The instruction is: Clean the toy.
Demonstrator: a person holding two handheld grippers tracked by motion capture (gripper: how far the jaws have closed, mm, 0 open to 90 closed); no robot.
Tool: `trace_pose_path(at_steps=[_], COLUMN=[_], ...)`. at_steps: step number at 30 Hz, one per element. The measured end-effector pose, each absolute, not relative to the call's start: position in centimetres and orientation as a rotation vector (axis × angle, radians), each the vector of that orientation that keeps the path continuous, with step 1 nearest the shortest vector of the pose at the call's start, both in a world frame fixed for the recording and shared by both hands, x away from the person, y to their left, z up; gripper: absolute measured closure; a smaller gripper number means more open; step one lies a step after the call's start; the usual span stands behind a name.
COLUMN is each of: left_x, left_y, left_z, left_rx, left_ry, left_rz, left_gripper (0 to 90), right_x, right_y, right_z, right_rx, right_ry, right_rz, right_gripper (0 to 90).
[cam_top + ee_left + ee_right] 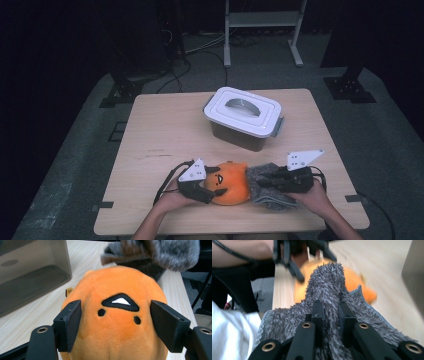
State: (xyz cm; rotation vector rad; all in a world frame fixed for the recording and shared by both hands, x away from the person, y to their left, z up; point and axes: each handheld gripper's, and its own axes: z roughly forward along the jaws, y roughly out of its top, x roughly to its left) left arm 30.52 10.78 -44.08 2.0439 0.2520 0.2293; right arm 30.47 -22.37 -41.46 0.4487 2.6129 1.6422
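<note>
An orange plush toy (231,184) with a stitched face lies near the table's front edge. My left gripper (212,187) reaches in from its left. In the left gripper view the jaws of the left gripper (116,325) stand on both sides of the plush toy (117,290), their pads against its sides. A fuzzy grey cloth (262,195) lies right of the toy and drapes against it. My right gripper (267,181) is shut on a raised fold of the grey cloth (324,285), with the plush toy (354,280) just beyond it.
A grey bin with a white latched lid (245,117) stands at mid-table behind the toy; its translucent wall (30,272) is close on the left in the left gripper view. The wooden table (160,130) has bare room to the left. Stands and cables sit on the floor beyond.
</note>
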Motion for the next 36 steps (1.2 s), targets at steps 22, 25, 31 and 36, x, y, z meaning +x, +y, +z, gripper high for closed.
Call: trace_pose_path(at_steps=[22,25,31,36], left_x=[30.4,30.3,30.0,30.1], left_y=[10.8,10.7,10.7,10.7], left_z=[-44.1,-44.1,-44.3,-44.2], left_rx=[2.051,2.055,2.048,2.056], left_ry=[0.246,0.233,0.185,0.181], left_rz=[0.242,0.247,0.254,0.256], left_gripper=[29.0,29.1,30.3,30.4], right_x=[29.9,30.7,32.6,33.7], right_y=[-22.1,-21.6,-18.8,-17.0], right_z=[-42.9,-41.9,-40.7,-40.7], right_rx=[0.449,0.445,0.403,0.383], right_ry=[2.699,2.646,2.638,2.643], right_rz=[1.529,1.592,1.601,1.590], right_gripper=[77.8,77.9,77.8,77.9])
